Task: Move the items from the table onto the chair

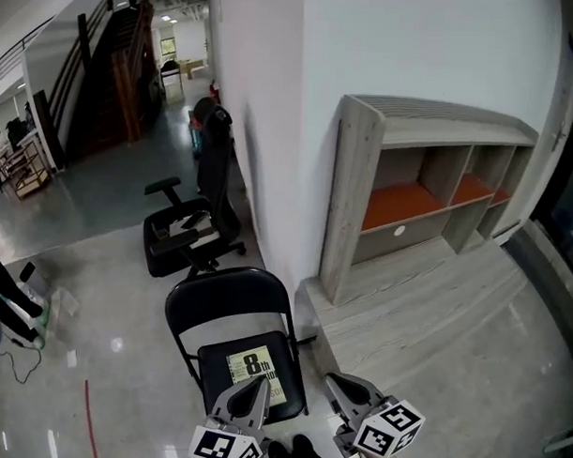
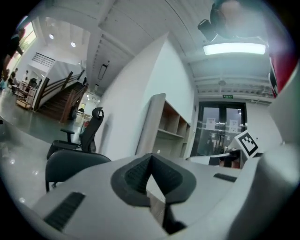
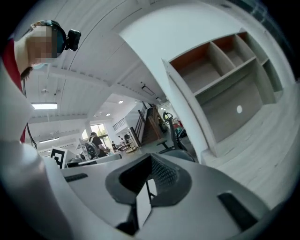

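Chair (image 1: 230,301) stands just beside left edge of table (image 1: 424,322), open floor (image 1: 105,311) leftward

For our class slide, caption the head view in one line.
Left gripper and right gripper, both shut, before a black chair bearing a printed sheet, beside a wooden shelf.

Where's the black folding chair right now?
Head view, lower centre-left: the black folding chair stands left of the wooden shelf unit and nearer than the office chair, a printed booklet on its seat.
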Demonstrator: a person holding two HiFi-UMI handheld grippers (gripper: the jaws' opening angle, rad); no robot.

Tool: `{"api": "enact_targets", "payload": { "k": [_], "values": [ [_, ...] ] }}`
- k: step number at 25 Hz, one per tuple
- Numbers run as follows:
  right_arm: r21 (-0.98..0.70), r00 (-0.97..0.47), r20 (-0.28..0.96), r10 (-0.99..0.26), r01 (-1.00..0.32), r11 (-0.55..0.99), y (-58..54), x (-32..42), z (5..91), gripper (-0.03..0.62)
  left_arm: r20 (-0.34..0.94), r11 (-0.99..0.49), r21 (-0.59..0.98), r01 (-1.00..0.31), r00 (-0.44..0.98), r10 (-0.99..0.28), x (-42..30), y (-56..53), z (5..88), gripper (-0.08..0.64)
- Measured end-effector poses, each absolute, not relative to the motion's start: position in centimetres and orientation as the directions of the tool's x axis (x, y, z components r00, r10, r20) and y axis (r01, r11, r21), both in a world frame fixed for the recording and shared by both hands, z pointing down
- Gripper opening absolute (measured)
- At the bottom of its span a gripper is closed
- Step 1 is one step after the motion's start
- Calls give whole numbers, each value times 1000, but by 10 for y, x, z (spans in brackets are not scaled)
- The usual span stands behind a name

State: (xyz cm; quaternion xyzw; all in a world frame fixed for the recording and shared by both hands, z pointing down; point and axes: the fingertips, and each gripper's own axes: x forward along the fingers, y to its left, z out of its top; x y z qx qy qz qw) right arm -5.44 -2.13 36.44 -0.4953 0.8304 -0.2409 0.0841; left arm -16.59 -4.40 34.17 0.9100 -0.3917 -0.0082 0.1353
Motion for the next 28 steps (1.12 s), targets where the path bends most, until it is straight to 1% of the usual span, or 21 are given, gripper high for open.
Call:
{"api": "enact_targets", "payload": {
  "k": [4, 10, 15, 20, 28],
  "values": [
    [-459, -392, 83, -916, -831, 314, -3, -15, 355, 12, 63, -730, 273, -626, 769, -636, -124, -46, 333, 9],
    [-408, -270, 121, -955, -891, 201, 19, 22, 368, 12, 48, -831, 188, -524, 850, -525, -73, -39, 327, 8],
    [-391, -177, 132, -975, -913, 113, 30, 50, 372, 11, 66, -865, 180, -467, 884, -464, -45, -35, 337, 8],
    [-354, -97, 145, -985, -935, 40, 37, 69, 376, 11, 82, -883, 167, -439, 898, -431, -29, -33, 343, 9],
    [-352, -36, 171, -985, -936, -27, 48, 81, 379, 11, 105, -879, 163, -448, 894, -436, -35, -31, 347, 8]
  ]
}}
